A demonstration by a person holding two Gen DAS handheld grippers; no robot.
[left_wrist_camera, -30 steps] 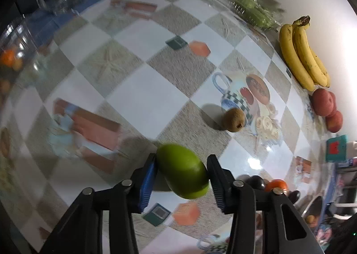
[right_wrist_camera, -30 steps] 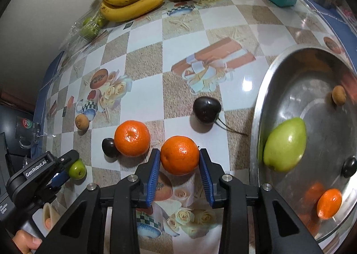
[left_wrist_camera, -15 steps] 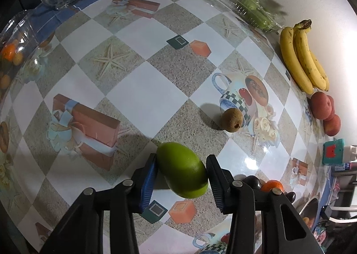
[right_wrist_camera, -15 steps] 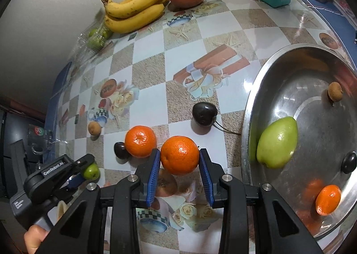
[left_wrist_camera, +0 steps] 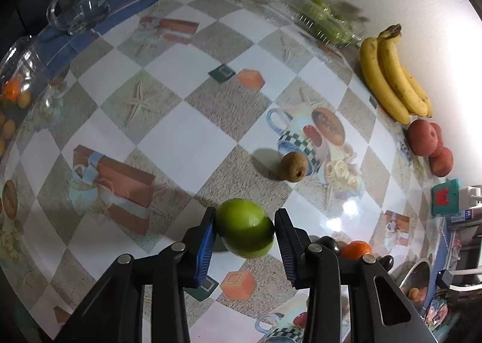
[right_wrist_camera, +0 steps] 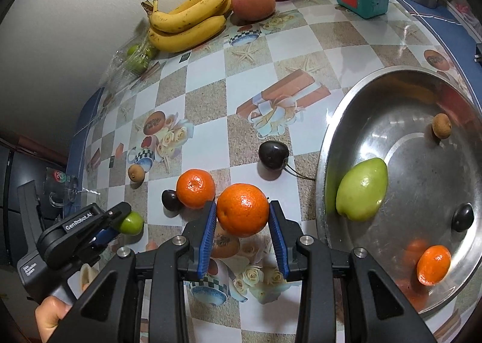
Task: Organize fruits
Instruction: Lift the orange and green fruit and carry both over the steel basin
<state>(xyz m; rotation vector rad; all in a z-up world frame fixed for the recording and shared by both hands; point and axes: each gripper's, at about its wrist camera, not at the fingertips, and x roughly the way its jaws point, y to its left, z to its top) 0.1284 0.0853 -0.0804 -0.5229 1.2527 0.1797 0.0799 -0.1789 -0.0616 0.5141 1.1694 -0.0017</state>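
Both grippers loaded, steel basin to the right.
The right gripper [right_wrist_camera: 242, 215] pinches a mandarin [right_wrist_camera: 242, 210] just beside the basin's [right_wrist_camera: 328, 144] near-left rim; the left gripper [left_wrist_camera: 244, 230], farther off, is closing on a green lime [left_wrist_camera: 244, 227].

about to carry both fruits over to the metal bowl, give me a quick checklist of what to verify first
1. Right hand-held gripper clamps the round orange: ok.
2. Left hand-held gripper on the small green lime, jaws closing, lime between the pads: ok.
3. Orange clear of the neighbouring tangerine: cannot tell.
4. Free space in the shiny steel bowl: ok.
5. Dark stemmed cherry lies near the path to the bowl: not ok.
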